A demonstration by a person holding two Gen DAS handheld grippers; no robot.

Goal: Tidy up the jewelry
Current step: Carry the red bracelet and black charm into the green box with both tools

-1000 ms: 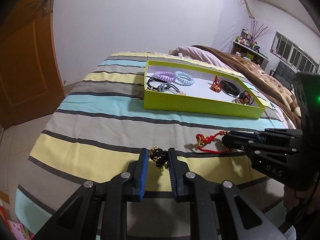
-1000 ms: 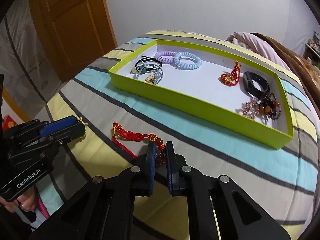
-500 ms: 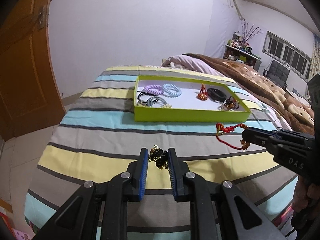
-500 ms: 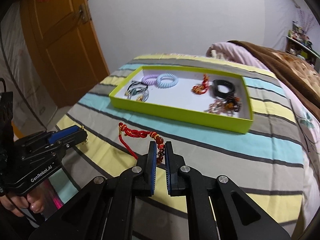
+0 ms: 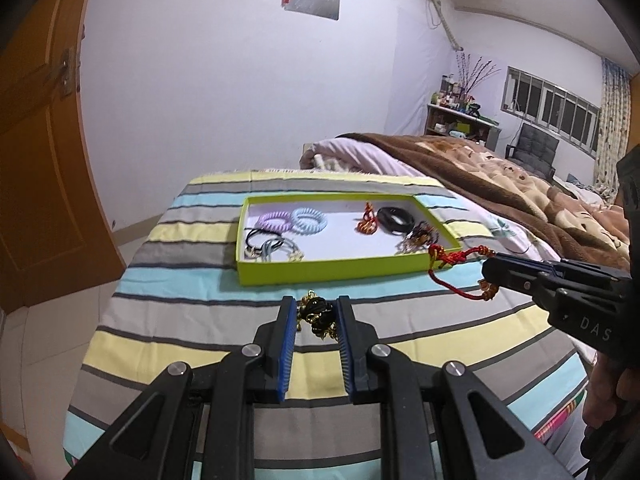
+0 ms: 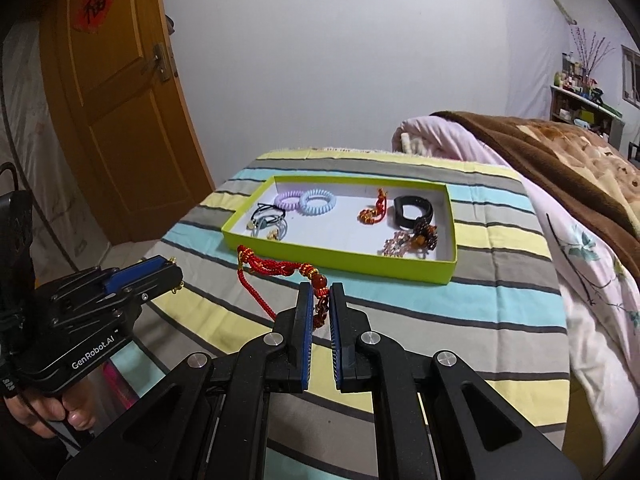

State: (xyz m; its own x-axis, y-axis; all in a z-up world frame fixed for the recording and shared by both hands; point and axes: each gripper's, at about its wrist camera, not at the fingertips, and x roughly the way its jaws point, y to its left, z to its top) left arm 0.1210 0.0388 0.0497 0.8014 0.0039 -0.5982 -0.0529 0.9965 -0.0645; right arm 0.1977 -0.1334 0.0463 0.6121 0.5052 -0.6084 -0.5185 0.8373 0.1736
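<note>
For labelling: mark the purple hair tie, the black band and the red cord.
purple hair tie (image 6: 289, 201), right wrist view, on its coil.
black band (image 6: 424, 209), right wrist view, on its right side.
red cord (image 6: 276, 267), right wrist view, on its braided part.

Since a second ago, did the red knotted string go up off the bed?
Yes. The red knotted cord, pinched in the right gripper, lay on the striped bedspread before; now it hangs above it, nearer the green tray.

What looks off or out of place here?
Nothing damaged or spilled. Two pieces are outside the green tray: the red knotted cord in the right hand-held gripper, and a black-gold piece in the left hand-held gripper.
</note>
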